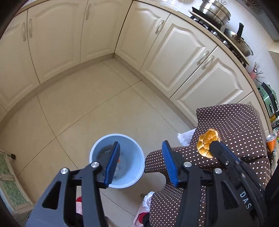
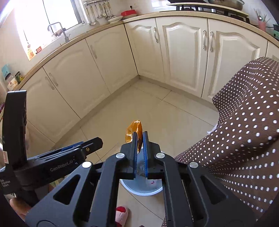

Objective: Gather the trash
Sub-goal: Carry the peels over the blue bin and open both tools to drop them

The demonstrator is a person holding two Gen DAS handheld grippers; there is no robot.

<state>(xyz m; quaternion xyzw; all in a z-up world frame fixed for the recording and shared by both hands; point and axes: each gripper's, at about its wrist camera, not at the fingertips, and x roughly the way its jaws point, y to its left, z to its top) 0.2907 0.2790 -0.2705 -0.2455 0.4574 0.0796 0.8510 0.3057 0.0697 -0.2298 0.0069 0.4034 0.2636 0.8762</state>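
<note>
A pale blue bin [image 1: 139, 167] stands on the tiled floor, with grey scraps and a small orange bit inside. My left gripper [image 1: 140, 145] hangs open over the bin with nothing between its blue pads [image 1: 112, 162]; the right wrist view shows it low on the left [image 2: 94, 142]. My right gripper [image 2: 139, 135] is shut on a piece of orange peel [image 2: 131, 130], which sticks up past the fingertips above the bin [image 2: 144, 189]. In the left wrist view that peel [image 1: 206, 141] and the right gripper [image 1: 213, 144] appear to the right of the bin.
Cream cabinets [image 1: 176, 52] wrap around the floor corner. The person's brown white-dotted clothing [image 1: 232, 125] fills the right side beside the bin. A red slipper [image 2: 122, 214] is near the bin. Pots [image 1: 214, 10] stand on the stove. An orange can [image 1: 271, 142] sits at far right.
</note>
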